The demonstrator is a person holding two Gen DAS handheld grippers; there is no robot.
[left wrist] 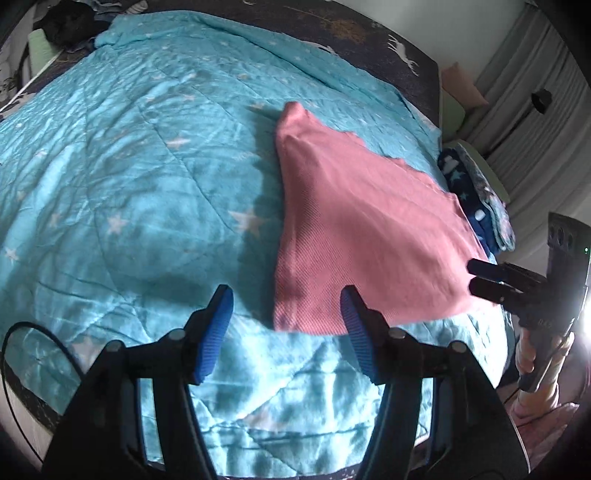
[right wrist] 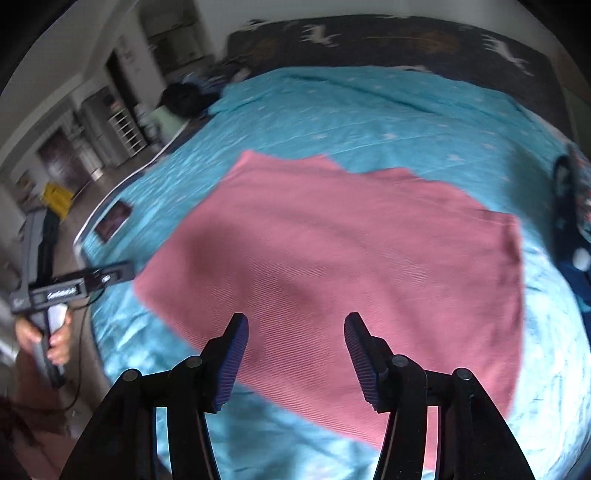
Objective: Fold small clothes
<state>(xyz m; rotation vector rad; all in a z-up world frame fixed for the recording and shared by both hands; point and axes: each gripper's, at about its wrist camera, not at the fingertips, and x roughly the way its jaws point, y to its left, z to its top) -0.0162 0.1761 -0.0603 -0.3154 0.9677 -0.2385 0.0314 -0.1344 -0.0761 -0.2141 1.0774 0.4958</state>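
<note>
Blue ribbed pads of my left gripper sit closest in the left wrist view, fingers spread wide w/ nothing between them, hovering over the turquoise star-print quilt just beside the near-left corner of the pink garment. Pink garment lies spread on the quilt, right of bed centre, near edge a bit rumpled, far-left corner pointing toward the dark headboard. My right gripper is also wide open, holding nothing, poised above the near edge of the pink garment; can't tell if the fingers touch the cloth. From the left cam the right gripper shows at the garment's right corner, fingers look close together from that side angle. Right cam catches the left gripper off the bed's left edge, my hand on its handle. Dark blue patterned clothes lie just beside the garment's far-right side, at the bed edge. Dark bundle at far-left corner of bed.
</note>
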